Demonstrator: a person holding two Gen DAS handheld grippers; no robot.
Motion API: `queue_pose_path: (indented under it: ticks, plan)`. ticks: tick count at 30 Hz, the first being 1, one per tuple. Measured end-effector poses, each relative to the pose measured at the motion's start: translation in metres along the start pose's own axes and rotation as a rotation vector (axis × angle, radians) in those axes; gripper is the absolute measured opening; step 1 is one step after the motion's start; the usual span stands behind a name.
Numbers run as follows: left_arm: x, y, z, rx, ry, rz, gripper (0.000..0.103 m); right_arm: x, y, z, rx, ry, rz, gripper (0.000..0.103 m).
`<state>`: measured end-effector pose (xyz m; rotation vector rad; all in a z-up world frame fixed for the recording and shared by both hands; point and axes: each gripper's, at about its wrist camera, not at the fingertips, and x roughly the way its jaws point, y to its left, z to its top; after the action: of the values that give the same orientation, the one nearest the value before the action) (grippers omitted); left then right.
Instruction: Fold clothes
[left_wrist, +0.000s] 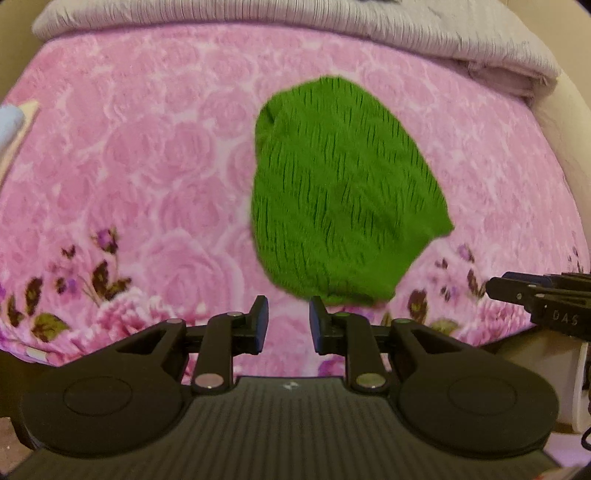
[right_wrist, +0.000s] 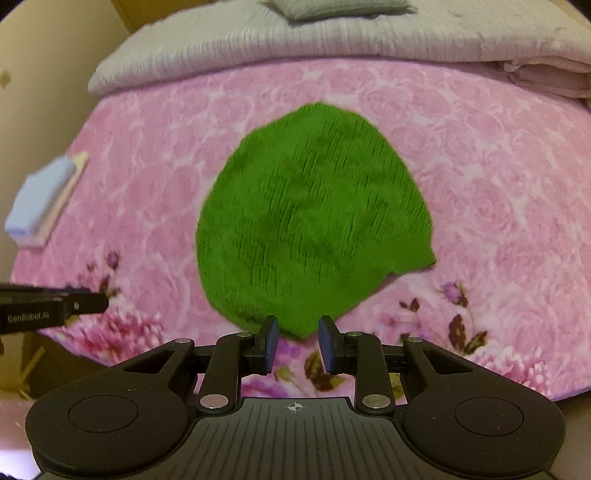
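Green knit garment (right_wrist: 314, 218) lengthwise on blanket (right_wrist: 498, 184); both tools (left_wrist: 289, 319) (right_wrist: 298, 338) apart, empty.

Black hand-held gripper (left_wrist: 288, 319), blue pads (left_wrist: 263, 317), silver pivots.

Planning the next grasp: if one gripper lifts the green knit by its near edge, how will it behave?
The green knit probably drapes limp, since it lies flat and rumpled on the pink blanket. Its ribbed weave looks grippy, not slippery. Likely light.

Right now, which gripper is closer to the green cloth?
Right, I think. The right gripper sits open at the green cloth's near edge, fingertips beside it. The left gripper, also open, is just short of that edge, off its left corner.
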<state>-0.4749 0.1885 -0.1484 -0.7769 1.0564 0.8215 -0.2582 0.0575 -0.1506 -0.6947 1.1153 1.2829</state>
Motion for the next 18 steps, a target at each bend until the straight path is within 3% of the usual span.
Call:
queue_pose_path:
  ticks: [6, 18]
  plan:
    - [0.042, 0.015, -0.022, -0.063, 0.038, 0.005, 0.019, 0.059, 0.018, -0.034, -0.24, 0.067, -0.011, 0.028]
    - [0.129, 0.02, -0.075, -0.265, 0.027, -0.006, 0.019, 0.162, 0.021, -0.093, -0.701, -0.048, -0.053, 0.028]
